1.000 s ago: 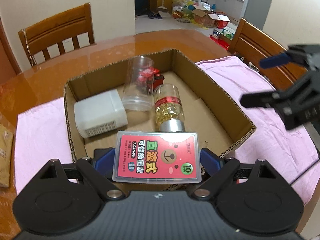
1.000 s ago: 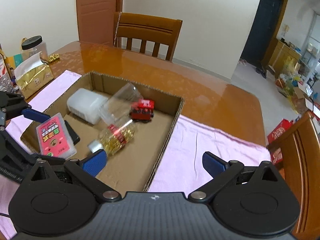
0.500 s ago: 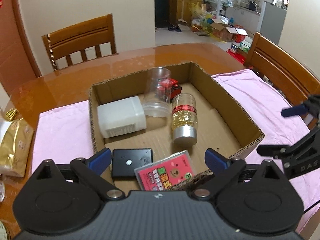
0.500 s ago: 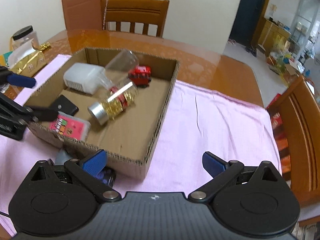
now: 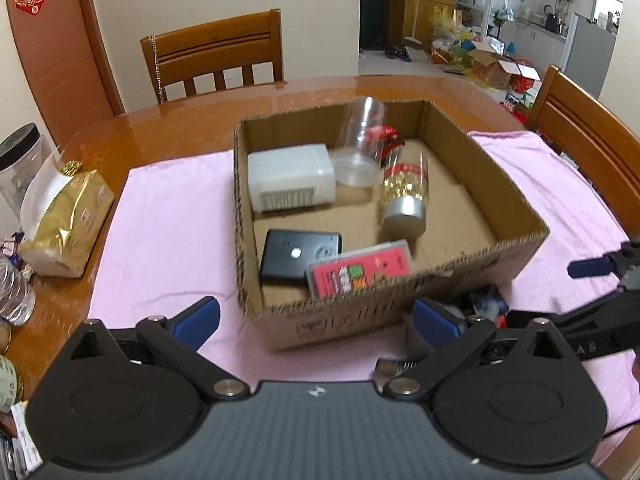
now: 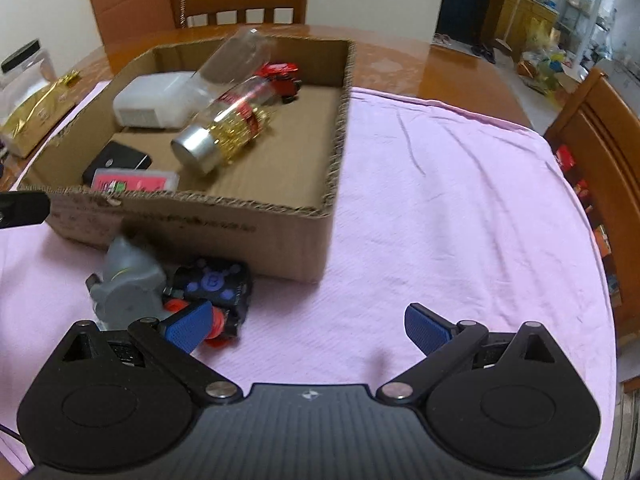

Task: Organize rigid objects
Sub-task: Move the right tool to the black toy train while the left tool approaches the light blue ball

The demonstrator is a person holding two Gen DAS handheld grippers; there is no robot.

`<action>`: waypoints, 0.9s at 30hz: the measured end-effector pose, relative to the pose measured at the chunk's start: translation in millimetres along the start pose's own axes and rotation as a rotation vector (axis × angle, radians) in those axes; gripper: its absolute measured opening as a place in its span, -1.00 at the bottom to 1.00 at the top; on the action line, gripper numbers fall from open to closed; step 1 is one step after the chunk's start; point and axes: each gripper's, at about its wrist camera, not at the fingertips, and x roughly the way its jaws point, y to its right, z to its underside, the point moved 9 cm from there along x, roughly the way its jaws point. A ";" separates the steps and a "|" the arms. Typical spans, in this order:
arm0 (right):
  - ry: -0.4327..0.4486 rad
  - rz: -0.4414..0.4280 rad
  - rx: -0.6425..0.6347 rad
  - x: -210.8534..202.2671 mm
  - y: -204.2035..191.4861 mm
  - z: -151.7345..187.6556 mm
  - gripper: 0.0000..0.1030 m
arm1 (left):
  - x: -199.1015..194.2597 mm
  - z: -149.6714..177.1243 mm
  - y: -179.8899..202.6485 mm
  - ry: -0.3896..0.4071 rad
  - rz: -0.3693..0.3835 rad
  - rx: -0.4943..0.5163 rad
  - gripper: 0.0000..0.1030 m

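A cardboard box (image 5: 516, 204) on a pink cloth holds a white container (image 5: 290, 176), a clear cup (image 5: 360, 140), a red toy car (image 6: 282, 76), a gold-filled bottle (image 5: 404, 192), a black device (image 5: 300, 254) and a pink card case (image 5: 360, 268). My left gripper (image 5: 316, 318) is open and empty before the box's near wall. My right gripper (image 6: 308, 326) is open and empty above the cloth. A grey toy (image 6: 126, 286) and a black gadget with blue buttons (image 6: 214, 286) lie outside the box by the right gripper's left finger.
A gold packet (image 5: 66, 216) and a clear jar with a black lid (image 5: 18, 164) stand on the wooden table at the left. Wooden chairs (image 5: 216, 60) stand at the far side and at the right (image 6: 600, 140). The pink cloth (image 6: 460, 200) stretches right of the box.
My left gripper opened and let the pink card case drop into the box, then drew back. My right gripper drew back and lowered toward the grey toy and black gadget.
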 end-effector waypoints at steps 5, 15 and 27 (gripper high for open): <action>-0.007 -0.031 -0.008 5.0 -13.8 -2.2 1.00 | -10.6 8.0 -15.0 0.006 -0.025 -0.031 0.98; -0.023 -0.063 0.009 7.7 -13.6 -9.3 1.00 | -18.5 24.6 -24.5 -0.010 -0.049 0.004 0.98; -0.081 -0.256 0.160 37.0 -5.0 -14.1 1.00 | -11.6 40.1 -14.7 -0.057 -0.018 0.057 0.98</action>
